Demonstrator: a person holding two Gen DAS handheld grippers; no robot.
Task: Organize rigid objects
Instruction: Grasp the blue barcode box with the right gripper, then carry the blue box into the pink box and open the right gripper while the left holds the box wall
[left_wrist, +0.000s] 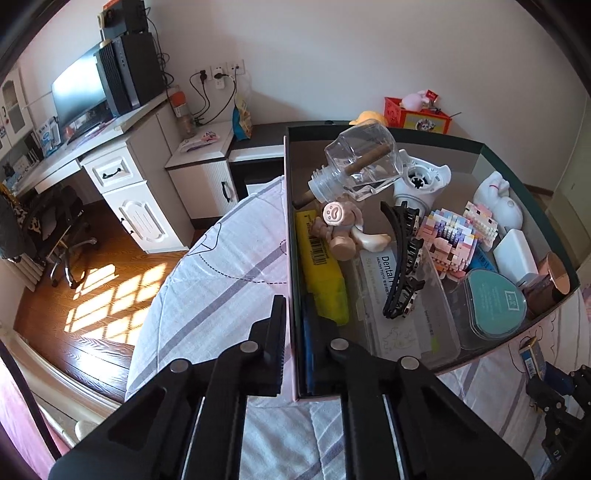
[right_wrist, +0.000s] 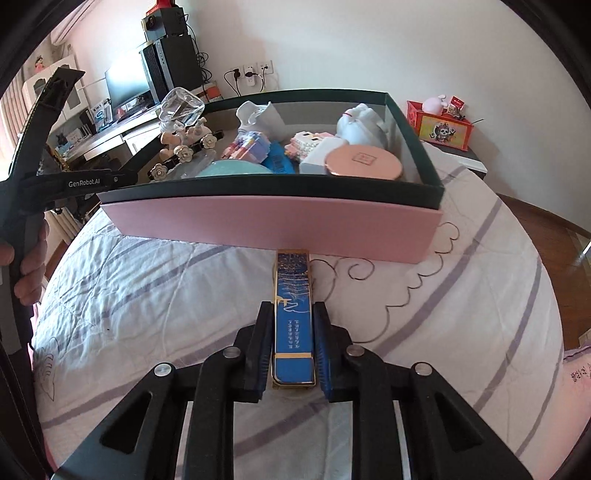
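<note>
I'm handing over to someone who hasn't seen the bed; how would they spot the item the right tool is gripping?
Find the big pink box with the dark green rim, full of trinkets, on the striped bedsheet. In front of its pink wall lies a slim blue box with gold edges, one end against that wall. It is the only loose item outside the box, clamped in the right tool.

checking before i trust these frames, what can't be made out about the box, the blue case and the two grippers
- Left wrist view: the left gripper straddles the box wall; its inner finger hides any contact.
- Left wrist view: the dental box label is cut off by the black hair clip.
- Right wrist view: the blue case in the right gripper has print too small to read.
- Right wrist view: the box's pink front hides its floor.
</note>
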